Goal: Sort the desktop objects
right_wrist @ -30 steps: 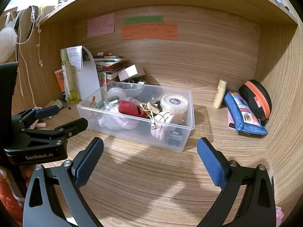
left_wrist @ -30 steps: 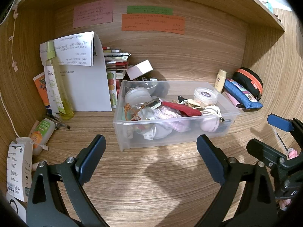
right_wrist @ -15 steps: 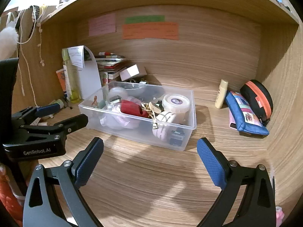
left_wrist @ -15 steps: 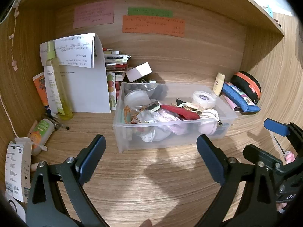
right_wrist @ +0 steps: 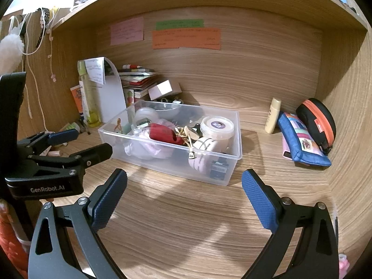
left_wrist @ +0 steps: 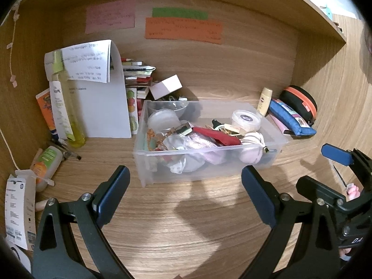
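Note:
A clear plastic bin stands mid-desk, filled with small items: a red pouch, a white round tub, a pink striped roll and crumpled plastic. My left gripper is open and empty, in front of the bin; it also shows in the right wrist view. My right gripper is open and empty, in front of the bin; it shows at the right of the left wrist view.
At the left stand a yellow spray bottle, a folded paper sheet, tubes and a book stack. At the right lie a cream bottle, a blue pencil case and a black-orange pouch. Wooden walls enclose the desk.
Both grippers have pulled back slightly from the bin, which looks smaller and further away. Both stay open and empty. No object has moved.

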`<state>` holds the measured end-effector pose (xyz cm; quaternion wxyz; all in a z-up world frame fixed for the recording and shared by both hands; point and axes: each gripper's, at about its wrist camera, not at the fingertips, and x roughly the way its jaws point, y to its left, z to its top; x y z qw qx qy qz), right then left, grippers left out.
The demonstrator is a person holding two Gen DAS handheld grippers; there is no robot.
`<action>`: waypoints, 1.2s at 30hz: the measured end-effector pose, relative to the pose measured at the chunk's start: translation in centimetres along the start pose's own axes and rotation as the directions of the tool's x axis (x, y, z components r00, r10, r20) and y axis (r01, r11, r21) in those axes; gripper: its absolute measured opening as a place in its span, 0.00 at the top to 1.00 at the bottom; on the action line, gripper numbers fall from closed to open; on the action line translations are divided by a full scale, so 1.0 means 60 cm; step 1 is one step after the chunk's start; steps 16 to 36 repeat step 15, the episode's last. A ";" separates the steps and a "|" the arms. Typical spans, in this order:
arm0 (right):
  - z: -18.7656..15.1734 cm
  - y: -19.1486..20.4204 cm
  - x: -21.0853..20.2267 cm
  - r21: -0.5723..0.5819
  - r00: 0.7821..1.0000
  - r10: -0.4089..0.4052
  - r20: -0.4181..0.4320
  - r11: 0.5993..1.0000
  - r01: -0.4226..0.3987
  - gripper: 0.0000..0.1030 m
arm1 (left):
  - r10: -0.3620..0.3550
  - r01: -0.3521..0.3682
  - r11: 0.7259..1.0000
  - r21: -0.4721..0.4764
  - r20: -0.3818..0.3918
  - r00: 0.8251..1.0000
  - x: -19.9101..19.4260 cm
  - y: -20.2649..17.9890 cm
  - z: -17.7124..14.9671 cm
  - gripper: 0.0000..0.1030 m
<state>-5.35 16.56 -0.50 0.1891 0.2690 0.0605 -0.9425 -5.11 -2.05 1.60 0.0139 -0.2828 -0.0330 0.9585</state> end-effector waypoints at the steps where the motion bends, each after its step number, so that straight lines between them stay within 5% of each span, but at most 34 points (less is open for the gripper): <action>1: 0.000 0.000 0.000 0.000 1.000 0.000 0.000 1.000 0.000 0.04 | 0.001 -0.001 1.000 0.000 0.003 1.000 -0.001 0.000 0.000 0.05; 36: 0.000 -0.001 -0.002 0.003 1.000 0.003 0.000 1.000 -0.003 0.04 | 0.015 -0.015 1.000 0.009 0.025 1.000 -0.009 0.001 -0.001 0.05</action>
